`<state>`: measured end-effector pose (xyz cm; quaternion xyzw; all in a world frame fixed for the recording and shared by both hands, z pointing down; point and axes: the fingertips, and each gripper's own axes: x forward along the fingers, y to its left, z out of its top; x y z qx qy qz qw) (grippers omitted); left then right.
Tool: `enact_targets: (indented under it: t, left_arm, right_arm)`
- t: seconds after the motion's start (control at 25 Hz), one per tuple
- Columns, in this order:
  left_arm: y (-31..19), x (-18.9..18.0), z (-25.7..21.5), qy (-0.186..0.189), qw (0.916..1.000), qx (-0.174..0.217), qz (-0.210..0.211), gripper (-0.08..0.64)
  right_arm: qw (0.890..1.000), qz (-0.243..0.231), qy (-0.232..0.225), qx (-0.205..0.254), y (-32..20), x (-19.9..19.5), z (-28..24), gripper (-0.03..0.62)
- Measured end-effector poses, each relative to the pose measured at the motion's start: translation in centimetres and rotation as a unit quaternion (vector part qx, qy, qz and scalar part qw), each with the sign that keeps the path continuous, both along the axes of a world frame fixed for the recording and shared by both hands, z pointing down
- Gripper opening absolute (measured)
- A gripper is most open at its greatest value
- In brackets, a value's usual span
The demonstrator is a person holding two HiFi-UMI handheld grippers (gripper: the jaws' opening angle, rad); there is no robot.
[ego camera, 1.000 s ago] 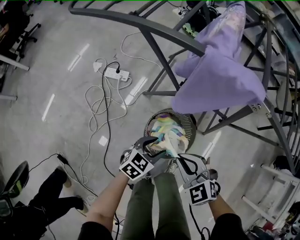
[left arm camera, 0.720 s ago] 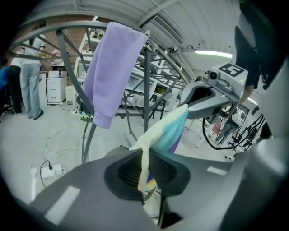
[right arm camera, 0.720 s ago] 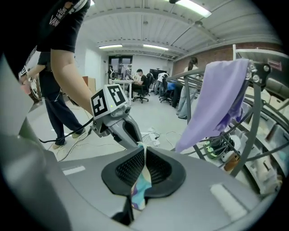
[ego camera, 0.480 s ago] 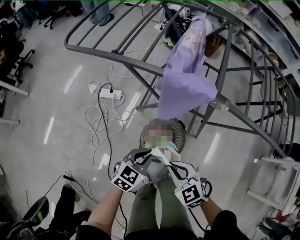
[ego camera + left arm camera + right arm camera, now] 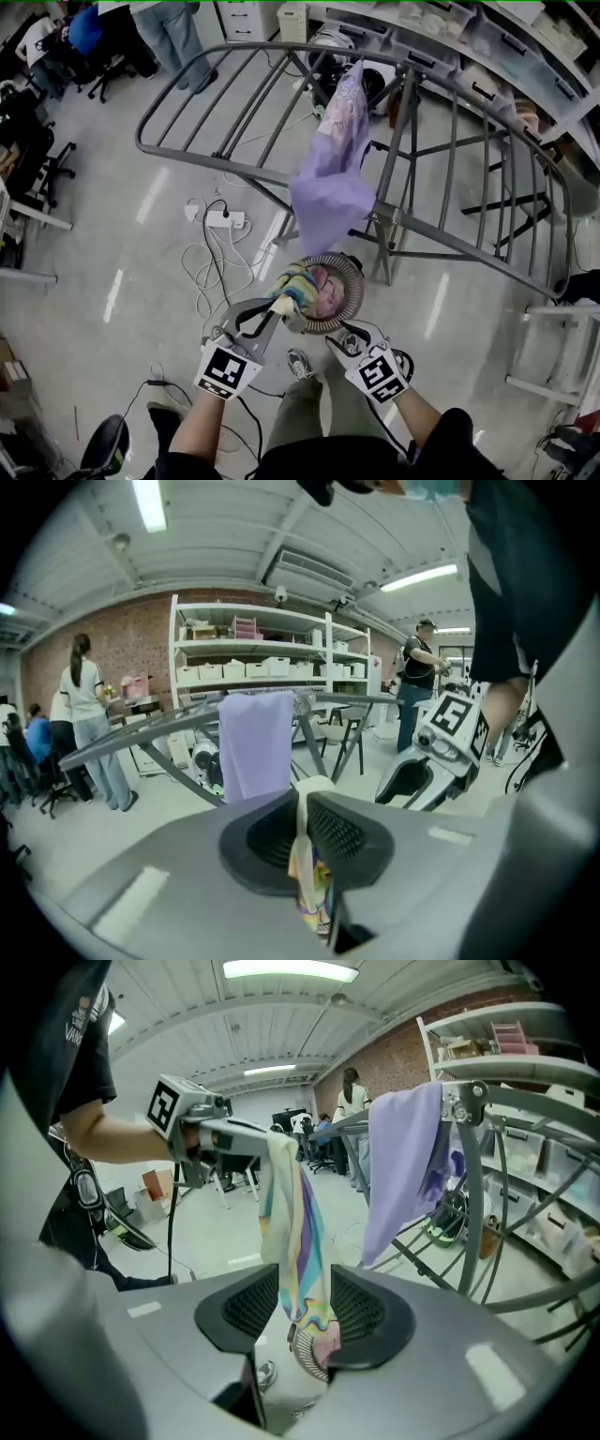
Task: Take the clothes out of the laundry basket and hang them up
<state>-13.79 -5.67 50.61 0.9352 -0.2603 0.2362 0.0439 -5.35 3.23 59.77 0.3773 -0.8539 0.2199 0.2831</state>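
Two hand-held grippers work over a laundry basket (image 5: 354,274) that stands on a shiny workshop floor. Well left of the basket and a little beyond it, a power strip (image 5: 225,219) lies among loops of white cable. Just left of the basket, the left gripper (image 5: 274,307) is raised, and its jaws, which have just been closing, are clamped tight on a striped pastel cloth (image 5: 298,286). The cloth bunches at the fingertips over the basket's left rim and trails down from the grip. The basket itself is round and slatted; what lies inside cannot be made out. On the near side of the basket, toward its right, is the right gripper (image 5: 336,341). Its jaws, which have just been opening, stand apart. In the right gripper view the hanging cloth shows in the gap between the pads, pressed by neither. Beyond the basket a grey drying rack (image 5: 450,246) arches across the room, and a purple garment (image 5: 330,183) is draped over one of its bars, straight behind the basket.
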Motion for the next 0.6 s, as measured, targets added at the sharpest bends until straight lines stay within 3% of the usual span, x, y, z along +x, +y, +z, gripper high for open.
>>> enact_targets:
  t: [0.28,0.6]
  left_arm:
    - [-0.7,-0.6,-9.1,0.002,0.9986,0.050,-0.020,0.017]
    - [0.4,-1.1,-15.2,0.002,0.9959,0.088,-0.021,0.017]
  right_arm:
    - [0.999,-0.013,-0.049,0.009,-1.7,-3.0,-2.1,0.175]
    - [0.996,-0.050,-0.041,0.063,-2.7,-6.4,-5.0,0.176]
